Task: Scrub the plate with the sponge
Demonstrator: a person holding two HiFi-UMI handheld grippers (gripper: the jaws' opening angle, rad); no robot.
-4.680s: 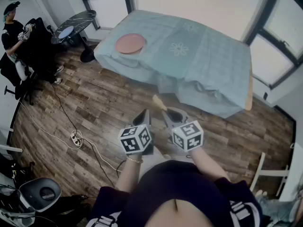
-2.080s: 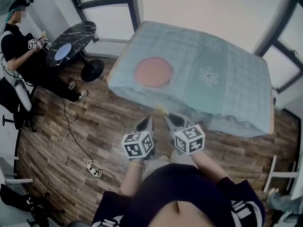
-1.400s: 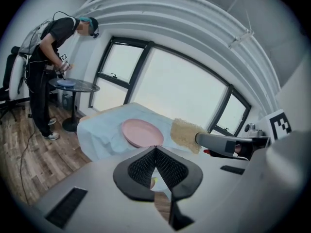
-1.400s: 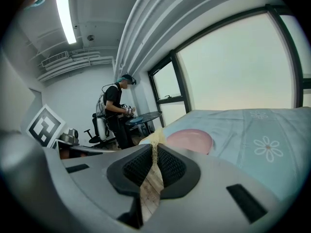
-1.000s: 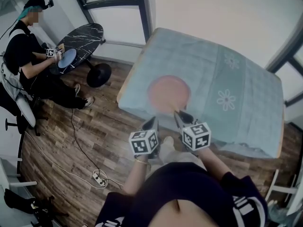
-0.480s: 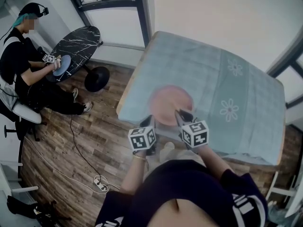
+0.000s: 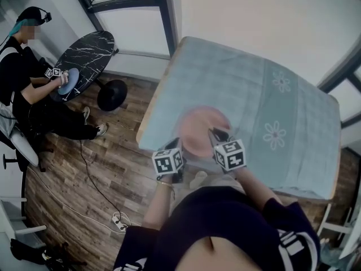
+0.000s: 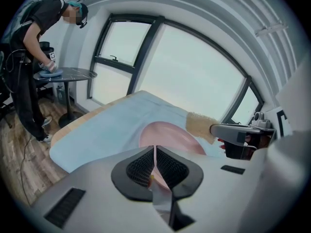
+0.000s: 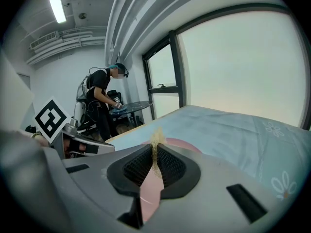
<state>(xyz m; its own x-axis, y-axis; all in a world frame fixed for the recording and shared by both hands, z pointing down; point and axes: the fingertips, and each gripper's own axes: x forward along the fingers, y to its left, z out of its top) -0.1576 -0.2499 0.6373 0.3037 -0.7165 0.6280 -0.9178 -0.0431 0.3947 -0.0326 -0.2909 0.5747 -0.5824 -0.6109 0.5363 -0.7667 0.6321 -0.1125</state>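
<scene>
Head view: round pink plate (image 7: 200, 126) sits near the front edge of the blue-clothed bench (image 7: 254, 95), w/ both claws poised at its near rim. At centre, the right claw (image 9: 154, 149) is clamped on a tan sponge (image 8: 200, 126); the left claw (image 8: 154, 152), holding nothing, is all but closed, jaws just starting to part. Best bet, prob.: lay sponge flat on the plate, scrub in small circles, steady the rim w/ the left so it doesn't slide on the cloth.

It looked like a bare office or studio workroom. Tall dark-framed windows (image 7: 127, 16) lined the walls, and a power strip (image 7: 119, 220) lay on the wood-plank floor (image 7: 84, 174). A strip light (image 9: 57, 3) and pipes (image 9: 121, 13) ran overhead. There was a cloth-covered table (image 7: 254, 95), and a second person (image 7: 22, 78) in headgear sat at a small round table (image 7: 87, 52).
</scene>
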